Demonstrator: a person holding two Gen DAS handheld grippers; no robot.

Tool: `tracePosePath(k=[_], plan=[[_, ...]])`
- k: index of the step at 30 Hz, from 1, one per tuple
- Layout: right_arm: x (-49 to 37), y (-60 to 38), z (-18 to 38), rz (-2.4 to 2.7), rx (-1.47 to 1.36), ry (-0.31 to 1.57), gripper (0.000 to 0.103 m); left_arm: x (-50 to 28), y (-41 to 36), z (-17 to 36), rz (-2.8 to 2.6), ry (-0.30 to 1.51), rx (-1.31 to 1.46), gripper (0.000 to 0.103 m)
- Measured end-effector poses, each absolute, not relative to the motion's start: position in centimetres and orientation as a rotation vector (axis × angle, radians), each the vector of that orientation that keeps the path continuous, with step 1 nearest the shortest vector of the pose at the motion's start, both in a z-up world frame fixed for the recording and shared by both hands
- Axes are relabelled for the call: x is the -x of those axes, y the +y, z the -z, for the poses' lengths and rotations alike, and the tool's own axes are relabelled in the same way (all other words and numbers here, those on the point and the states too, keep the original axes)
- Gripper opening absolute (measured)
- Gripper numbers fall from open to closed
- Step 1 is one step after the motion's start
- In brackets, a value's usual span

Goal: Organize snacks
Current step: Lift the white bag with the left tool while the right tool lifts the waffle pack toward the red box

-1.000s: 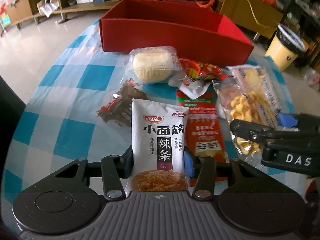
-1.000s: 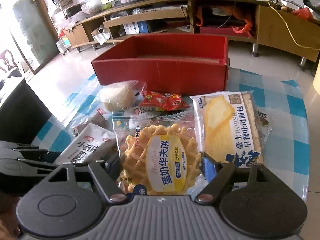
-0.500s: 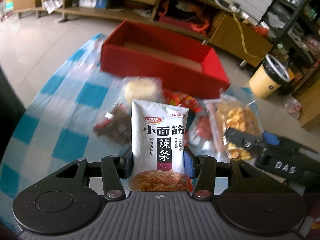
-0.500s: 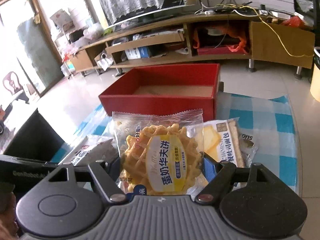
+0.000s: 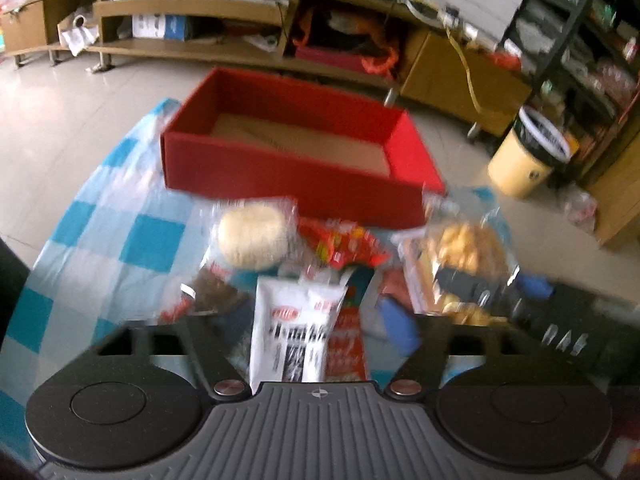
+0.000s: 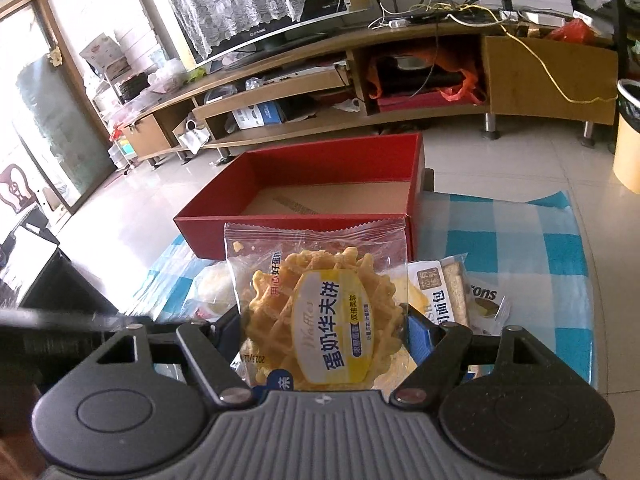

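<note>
In the left wrist view my left gripper point(image 5: 316, 320) has its jaws opening wide. The white spicy-strip packet point(image 5: 296, 332) hangs blurred between them, and neither blue pad touches it. Beyond the snack pile stands the red box point(image 5: 280, 168), with only its cardboard floor showing. My right gripper point(image 6: 324, 328) is shut on the clear egg-milk waffle packet point(image 6: 320, 312) and holds it upright in front of the red box point(image 6: 340, 164). From the left wrist view, the waffle packet point(image 5: 464, 244) and the right gripper's black body point(image 5: 560, 336) sit at the right.
On the blue checked tablecloth point(image 5: 148, 240) lie a wrapped round bun point(image 5: 252, 236), a red packet point(image 5: 344, 244) and a dark snack packet point(image 5: 208, 292). A sliced-bread packet point(image 6: 444, 292) lies right of the waffle. A yellow bin point(image 5: 528, 160) and a long wooden cabinet stand beyond the table.
The left jaws have sprung apart and let go of the white packet, which now sits lower and blurred. Both grippers have risen, so more of the box's inside shows.
</note>
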State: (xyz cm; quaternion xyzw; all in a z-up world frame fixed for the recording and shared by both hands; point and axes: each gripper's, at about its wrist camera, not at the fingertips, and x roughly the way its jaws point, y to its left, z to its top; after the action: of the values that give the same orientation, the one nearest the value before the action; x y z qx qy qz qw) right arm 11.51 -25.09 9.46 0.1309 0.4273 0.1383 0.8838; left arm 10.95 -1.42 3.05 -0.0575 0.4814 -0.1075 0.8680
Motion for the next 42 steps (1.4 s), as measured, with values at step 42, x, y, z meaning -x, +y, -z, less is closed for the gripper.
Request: tracePosePath(k=[42], plan=[[-17.0,-26.3,-10.9,-0.228,-0.286,0.815,0.077,-17.6,-3.3,-6.3,0.191,0.912,0.108,0.053]])
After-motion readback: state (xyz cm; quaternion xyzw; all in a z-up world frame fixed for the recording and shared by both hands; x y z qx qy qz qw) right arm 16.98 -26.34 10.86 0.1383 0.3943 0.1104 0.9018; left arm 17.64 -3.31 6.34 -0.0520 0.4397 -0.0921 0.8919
